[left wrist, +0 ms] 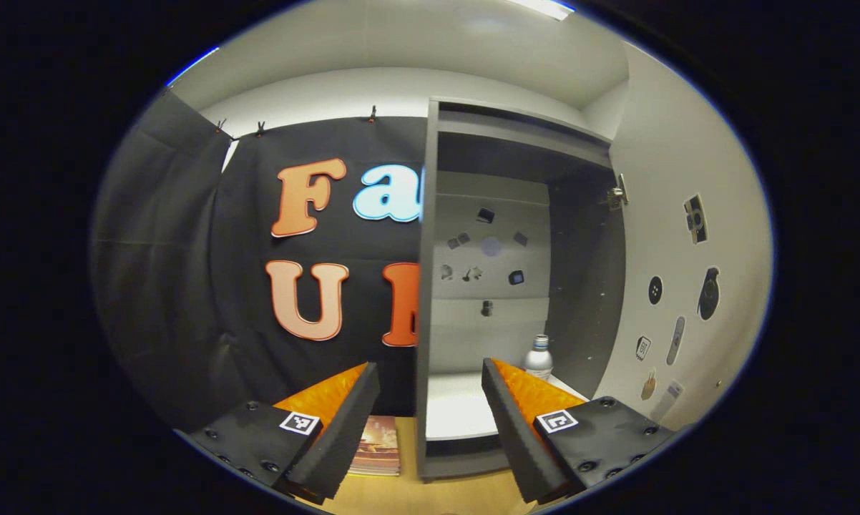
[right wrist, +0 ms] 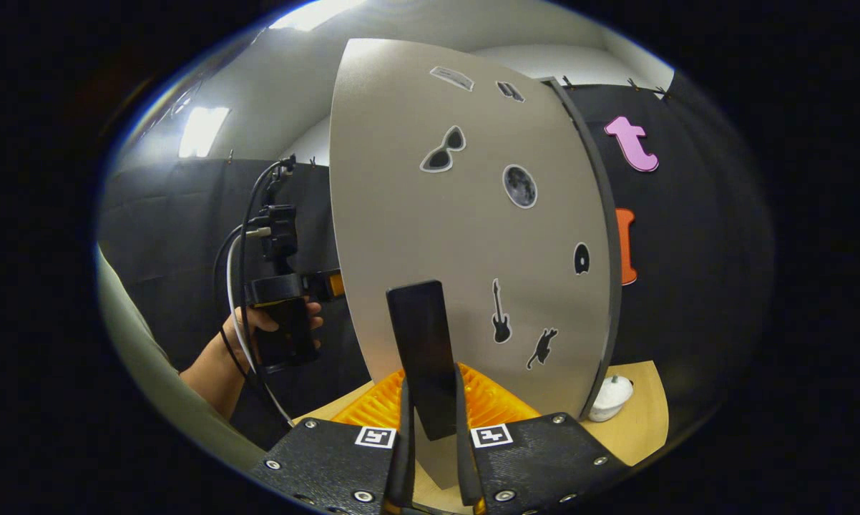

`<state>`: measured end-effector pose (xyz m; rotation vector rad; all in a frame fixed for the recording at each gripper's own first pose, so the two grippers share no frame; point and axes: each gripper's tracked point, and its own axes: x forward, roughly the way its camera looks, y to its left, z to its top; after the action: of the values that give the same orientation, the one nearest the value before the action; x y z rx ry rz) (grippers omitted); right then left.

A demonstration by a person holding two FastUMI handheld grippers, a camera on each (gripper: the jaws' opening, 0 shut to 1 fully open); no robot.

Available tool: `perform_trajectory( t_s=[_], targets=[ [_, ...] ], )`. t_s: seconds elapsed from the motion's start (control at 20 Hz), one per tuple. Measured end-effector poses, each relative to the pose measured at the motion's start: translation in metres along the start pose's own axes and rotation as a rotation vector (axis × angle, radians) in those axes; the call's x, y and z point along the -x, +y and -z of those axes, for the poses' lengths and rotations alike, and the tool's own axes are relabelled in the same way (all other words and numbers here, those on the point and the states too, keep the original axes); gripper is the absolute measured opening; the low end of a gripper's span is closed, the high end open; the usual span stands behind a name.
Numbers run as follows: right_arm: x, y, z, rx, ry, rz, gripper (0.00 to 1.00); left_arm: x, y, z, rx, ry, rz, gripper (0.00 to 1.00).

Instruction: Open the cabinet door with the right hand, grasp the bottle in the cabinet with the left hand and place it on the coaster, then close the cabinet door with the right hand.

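The cabinet stands open. A small bottle with a white cap and a pale label stands upright at the right rear of its white floor. My left gripper is open in front of the cabinet's left wall, well short of the bottle. A flat square pad with a printed picture, perhaps the coaster, lies on the wooden table left of the cabinet. In the right gripper view my right gripper is shut on the black door handle, on the door's sticker-covered outer face.
The swung-out door's inner face carries stickers on the right of the left gripper view. A hand holds the other gripper left of the door. A small white domed object sits on the wooden table by the door's far edge.
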<state>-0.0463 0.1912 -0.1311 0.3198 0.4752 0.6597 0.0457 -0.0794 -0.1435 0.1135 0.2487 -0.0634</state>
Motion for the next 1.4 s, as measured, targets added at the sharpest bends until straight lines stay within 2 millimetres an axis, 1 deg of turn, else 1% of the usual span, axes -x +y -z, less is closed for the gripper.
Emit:
perform_trajectory(
  t_s=[0.05, 0.1, 0.2, 0.3, 0.45, 0.6, 0.65, 0.7, 0.8, 0.85, 0.9, 0.95, 1.1, 1.2, 1.25, 1.35, 1.4],
  targets=[
    [0.002, -0.002, 0.0, -0.005, -0.009, 0.012, 0.24, -0.006, -0.014, 0.003, 0.002, 0.005, 0.024, 0.94],
    [0.003, -0.004, 0.0, -0.008, -0.015, 0.025, 0.24, -0.011, -0.026, 0.007, 0.001, 0.013, 0.043, 0.92],
    [0.008, -0.008, -0.001, -0.007, -0.026, 0.052, 0.24, -0.019, -0.05, 0.013, -0.005, 0.028, 0.079, 0.92],
    [0.012, -0.012, -0.002, 0.0, -0.038, 0.079, 0.24, -0.027, -0.069, 0.016, -0.013, 0.032, 0.107, 0.92],
    [0.014, -0.015, -0.003, -0.023, -0.058, 0.11, 0.24, -0.036, -0.089, 0.02, -0.017, 0.036, 0.13, 0.92],
    [0.017, -0.022, -0.005, -0.023, -0.075, 0.148, 0.24, -0.046, -0.103, 0.029, -0.017, 0.041, 0.144, 0.92],
    [0.021, -0.023, -0.005, -0.024, -0.08, 0.159, 0.24, -0.05, -0.107, 0.031, -0.02, 0.042, 0.147, 0.94],
    [0.023, -0.024, -0.005, -0.029, -0.086, 0.169, 0.23, -0.054, -0.11, 0.034, -0.022, 0.043, 0.151, 0.92],
    [0.022, -0.027, -0.005, -0.044, -0.098, 0.184, 0.23, -0.062, -0.12, 0.041, -0.027, 0.056, 0.157, 0.92],
    [0.021, -0.028, -0.005, -0.051, -0.105, 0.191, 0.23, -0.066, -0.126, 0.046, -0.027, 0.066, 0.163, 0.95],
    [0.022, -0.028, -0.005, -0.056, -0.111, 0.197, 0.23, -0.072, -0.13, 0.052, -0.025, 0.073, 0.169, 0.95],
    [0.022, -0.03, -0.006, -0.056, -0.115, 0.203, 0.23, -0.074, -0.134, 0.056, -0.025, 0.08, 0.172, 0.95],
    [0.023, -0.036, -0.004, -0.061, -0.119, 0.229, 0.23, -0.086, -0.142, 0.069, -0.029, 0.095, 0.18, 0.95],
    [0.026, -0.039, 0.009, -0.068, -0.079, 0.256, 0.22, -0.096, -0.147, 0.079, -0.019, 0.11, 0.181, 0.95],
    [0.028, -0.042, 0.012, -0.067, -0.063, 0.273, 0.22, -0.101, -0.15, 0.083, -0.01, 0.119, 0.183, 0.95],
    [0.034, -0.044, 0.007, -0.071, -0.085, 0.292, 0.22, -0.11, -0.153, 0.094, -0.002, 0.138, 0.189, 0.95],
    [0.035, -0.045, 0.007, -0.083, -0.086, 0.298, 0.22, -0.116, -0.155, 0.099, -0.005, 0.147, 0.187, 0.95]
  ],
)
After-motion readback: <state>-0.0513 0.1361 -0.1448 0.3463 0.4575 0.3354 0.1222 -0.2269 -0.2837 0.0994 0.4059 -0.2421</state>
